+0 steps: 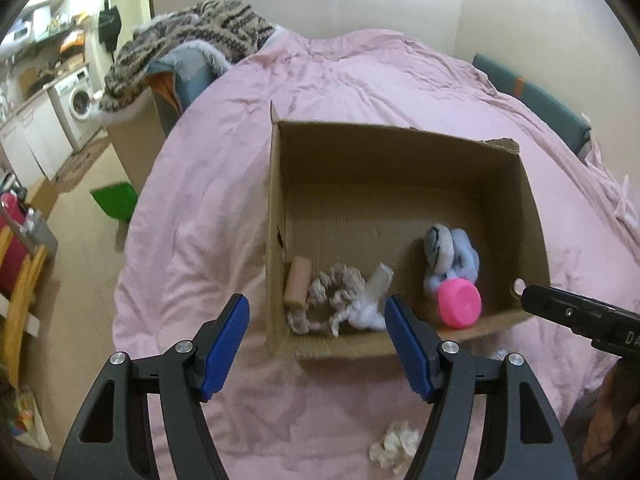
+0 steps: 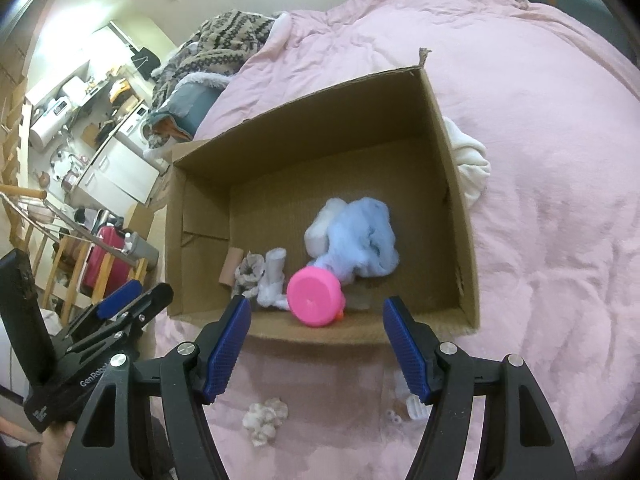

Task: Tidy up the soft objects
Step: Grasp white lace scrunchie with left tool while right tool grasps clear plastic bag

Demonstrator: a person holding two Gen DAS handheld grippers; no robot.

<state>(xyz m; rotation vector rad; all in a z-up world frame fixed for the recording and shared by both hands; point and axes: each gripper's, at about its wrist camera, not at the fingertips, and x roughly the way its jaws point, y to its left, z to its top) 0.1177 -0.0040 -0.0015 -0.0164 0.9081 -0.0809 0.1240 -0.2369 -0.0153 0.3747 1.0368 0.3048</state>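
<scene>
Right wrist view: cardboard box [image 2: 460, 216] on pink duvet [image 2: 540, 200], partly filled. Inside near wall: pink cup [image 2: 314, 298], blue fluffy cloth [image 2: 360, 240], white sock [image 2: 274, 276], grey scrunchie [image 2: 248, 274], tan roll [image 2: 230, 266]. Judged over halfway. Left outside: cream scrunchie [image 2: 265, 420] on duvet near box, small white bits [image 2: 416, 406] beside it, white cloth [image 2: 472, 164] beyond right wall. Tan roll lies flat, long axis near-to-far. Right gripper [image 2: 316, 348] released, empty, above near wall. Left gripper [image 1: 316, 344] likewise released, empty.
</scene>
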